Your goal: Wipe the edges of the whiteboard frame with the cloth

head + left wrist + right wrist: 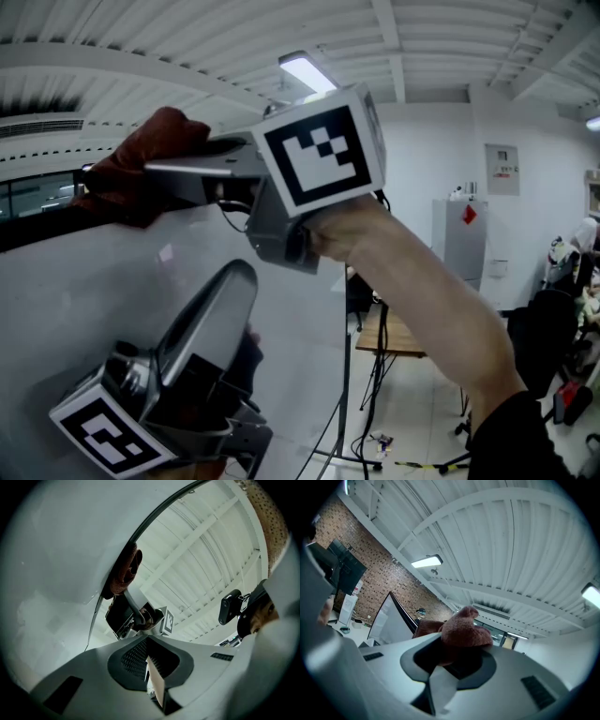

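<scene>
Right gripper (157,171), jaws clamped on cloth (161,139), at top frame edge of whiteboard (84,291); left gripper (236,277), jaws together, lower before whiteboard face. Open room above edge; table (398,339) beyond whiteboard's right side.

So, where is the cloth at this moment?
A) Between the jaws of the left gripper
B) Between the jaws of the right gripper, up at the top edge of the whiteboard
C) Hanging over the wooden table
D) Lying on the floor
B: the right gripper has its jaws closed on the reddish-brown cloth, which lies against the whiteboard's dark top edge.
</scene>
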A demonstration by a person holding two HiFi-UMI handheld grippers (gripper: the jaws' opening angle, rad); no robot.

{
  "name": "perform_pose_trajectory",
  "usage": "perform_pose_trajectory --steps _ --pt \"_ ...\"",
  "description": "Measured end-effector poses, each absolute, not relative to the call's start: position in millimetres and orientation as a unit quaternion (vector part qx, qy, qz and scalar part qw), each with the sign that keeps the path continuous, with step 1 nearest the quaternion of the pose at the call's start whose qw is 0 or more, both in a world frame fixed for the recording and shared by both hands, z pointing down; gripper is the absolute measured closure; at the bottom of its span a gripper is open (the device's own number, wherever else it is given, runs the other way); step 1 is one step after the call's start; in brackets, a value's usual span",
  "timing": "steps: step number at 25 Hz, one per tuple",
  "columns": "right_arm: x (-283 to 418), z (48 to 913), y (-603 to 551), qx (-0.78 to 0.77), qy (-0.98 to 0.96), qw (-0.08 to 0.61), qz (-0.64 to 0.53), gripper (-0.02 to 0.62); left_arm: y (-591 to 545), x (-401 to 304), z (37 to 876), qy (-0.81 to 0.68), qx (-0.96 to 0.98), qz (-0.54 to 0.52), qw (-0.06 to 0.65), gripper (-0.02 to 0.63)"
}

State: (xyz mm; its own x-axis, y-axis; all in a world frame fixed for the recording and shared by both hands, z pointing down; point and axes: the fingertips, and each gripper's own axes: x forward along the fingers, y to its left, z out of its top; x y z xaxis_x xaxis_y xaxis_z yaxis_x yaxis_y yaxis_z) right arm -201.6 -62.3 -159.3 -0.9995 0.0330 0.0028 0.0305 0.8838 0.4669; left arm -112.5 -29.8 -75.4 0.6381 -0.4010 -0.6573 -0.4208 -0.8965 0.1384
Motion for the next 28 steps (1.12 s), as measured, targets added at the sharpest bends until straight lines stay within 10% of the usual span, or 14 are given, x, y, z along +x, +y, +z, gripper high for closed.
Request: perform_pose_trajectory --steps 28 --pt "-185 -149 -82 0.043 0.96 0.008 0.275 0.505 -80 -93 -39 0.308 -0.915 0.257 -0.026 0.609"
